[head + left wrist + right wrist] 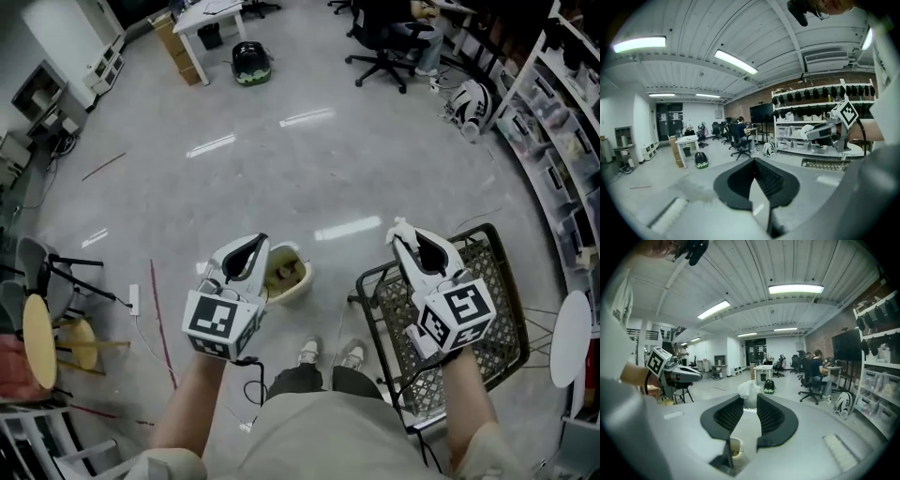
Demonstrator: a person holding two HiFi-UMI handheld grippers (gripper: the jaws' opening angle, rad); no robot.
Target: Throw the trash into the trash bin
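Observation:
In the head view a small cream trash bin (286, 274) with brown scraps inside stands on the grey floor between my two grippers. My right gripper (401, 234) is shut on a crumpled white tissue (397, 226) that sticks out past its tips. In the right gripper view the tissue (749, 391) is pinched between the black pads (773, 418), and a cream container (736, 449) shows through the gap below them. My left gripper (258, 241) hangs just left of the bin. Its pads (768, 180) meet at the tip with nothing between them.
A black wire cart (487, 309) stands under my right arm. Stools and a folding chair (56, 328) are at the left. Further off are a white table (211, 19), a black and green helmet (251, 62), a seated person's office chair (384, 52) and shelves (562, 141).

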